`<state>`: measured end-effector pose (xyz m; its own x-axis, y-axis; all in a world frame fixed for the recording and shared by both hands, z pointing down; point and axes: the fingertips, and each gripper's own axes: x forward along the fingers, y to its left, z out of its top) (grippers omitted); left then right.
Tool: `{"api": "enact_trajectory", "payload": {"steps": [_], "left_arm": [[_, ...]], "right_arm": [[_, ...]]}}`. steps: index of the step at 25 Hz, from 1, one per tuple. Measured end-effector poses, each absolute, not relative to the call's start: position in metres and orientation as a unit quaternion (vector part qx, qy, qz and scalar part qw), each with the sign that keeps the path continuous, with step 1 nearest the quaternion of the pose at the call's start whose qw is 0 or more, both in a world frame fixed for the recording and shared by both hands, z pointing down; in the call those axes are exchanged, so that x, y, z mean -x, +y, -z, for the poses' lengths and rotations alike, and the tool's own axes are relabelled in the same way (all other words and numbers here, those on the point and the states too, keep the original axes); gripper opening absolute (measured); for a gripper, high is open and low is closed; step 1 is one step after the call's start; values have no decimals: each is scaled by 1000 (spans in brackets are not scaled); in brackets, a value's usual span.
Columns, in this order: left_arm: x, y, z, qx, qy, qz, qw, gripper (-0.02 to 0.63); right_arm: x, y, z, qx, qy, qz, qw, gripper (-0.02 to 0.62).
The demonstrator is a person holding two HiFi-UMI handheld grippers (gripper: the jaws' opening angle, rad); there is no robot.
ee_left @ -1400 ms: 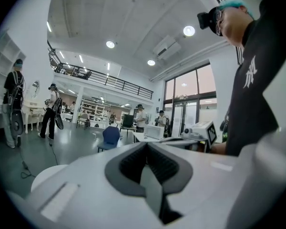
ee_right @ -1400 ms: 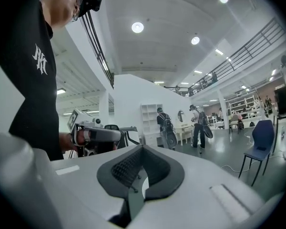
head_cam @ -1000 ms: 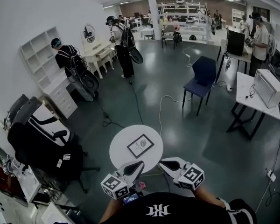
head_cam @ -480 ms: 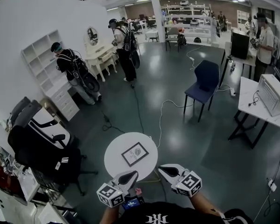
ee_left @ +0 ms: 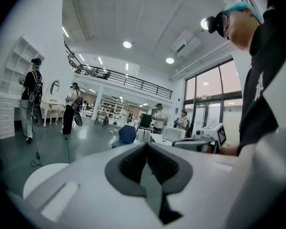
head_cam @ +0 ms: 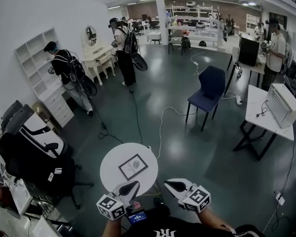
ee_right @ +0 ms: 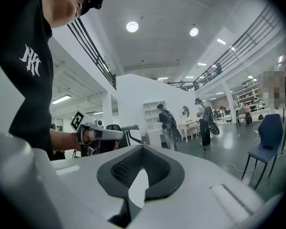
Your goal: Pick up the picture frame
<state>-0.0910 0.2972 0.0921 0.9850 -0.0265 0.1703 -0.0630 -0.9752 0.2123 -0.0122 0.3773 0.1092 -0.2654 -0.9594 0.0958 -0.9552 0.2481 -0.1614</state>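
White worktop: bears picture frame.
Left gripper: frame's 6 o'clock, jaws pressed together, empty.
Right gripper: 4 o'clock, jaws together.

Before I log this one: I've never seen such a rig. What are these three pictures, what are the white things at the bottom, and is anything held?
There is no robot: a person holds a two-jaw gripper in each hand. The wide picture comes from a camera on the person's head, looking down; the white things at its bottom are the left gripper and the right gripper. The other two pictures come from a camera riding on each gripper, looking along its jaws. In both, the jaws are together with nothing between them, so nothing is held. Just ahead of the grippers stands a round table with the picture frame lying flat on it, untouched. A blue chair stands farther back.
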Motion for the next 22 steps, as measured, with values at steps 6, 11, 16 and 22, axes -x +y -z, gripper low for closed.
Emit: {"api": "enact_trajectory", "payload": {"steps": [6, 11, 16, 22], "left_arm": [[64, 263, -104, -988, -22, -78, 128, 3], [48, 221, -107, -988, -42, -62, 137, 3], [24, 171, -112, -986, -66, -50, 147, 3], [1, 118, -100, -985, -74, -50, 150, 3]], "right_arm": [[-15, 350, -117, 607, 787, 112, -7, 2], [-30, 312, -123, 584, 802, 122, -23, 2], [-56, 263, -126, 562, 816, 136, -23, 2], [-84, 204, -115, 557, 818, 142, -27, 2]]}}
